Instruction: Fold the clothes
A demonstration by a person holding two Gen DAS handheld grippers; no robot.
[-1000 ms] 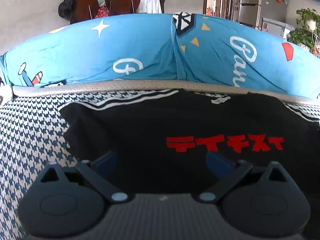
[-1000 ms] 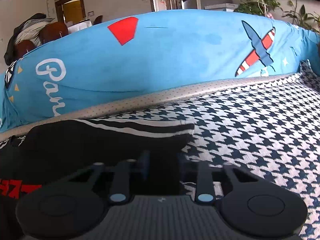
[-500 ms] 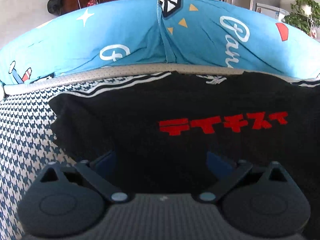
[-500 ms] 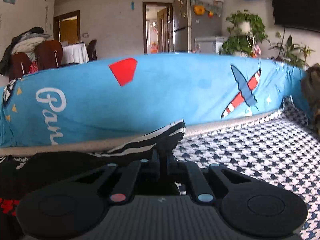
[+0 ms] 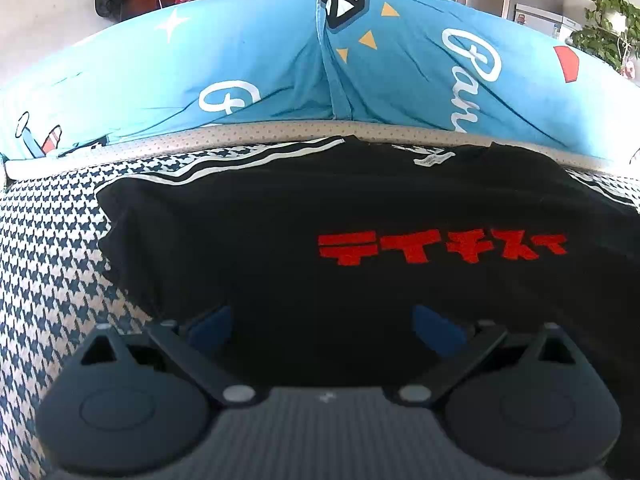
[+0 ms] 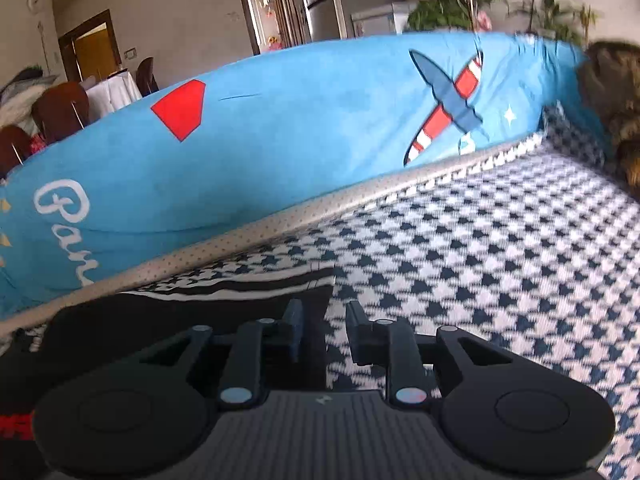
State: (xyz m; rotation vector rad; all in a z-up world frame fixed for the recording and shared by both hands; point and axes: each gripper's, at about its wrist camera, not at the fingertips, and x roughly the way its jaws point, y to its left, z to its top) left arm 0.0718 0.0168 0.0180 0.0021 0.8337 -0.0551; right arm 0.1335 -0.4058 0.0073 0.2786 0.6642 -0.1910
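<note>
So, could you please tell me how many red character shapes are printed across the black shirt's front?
5, in one row on the black T-shirt, midway up the left wrist view and right of centre, from to. Only a blurred red scrap shows in the right wrist view.

Black T-shirt with red lettering; houndstooth cover; bright blue cushion.

I count one black shirt lying on one houndstooth sofa seat, with two blue cushions along the back. I hold two tools, my left tool and my right tool. Behind the sofa I see at least two brown chairs, one fridge and one leafy plant.
</note>
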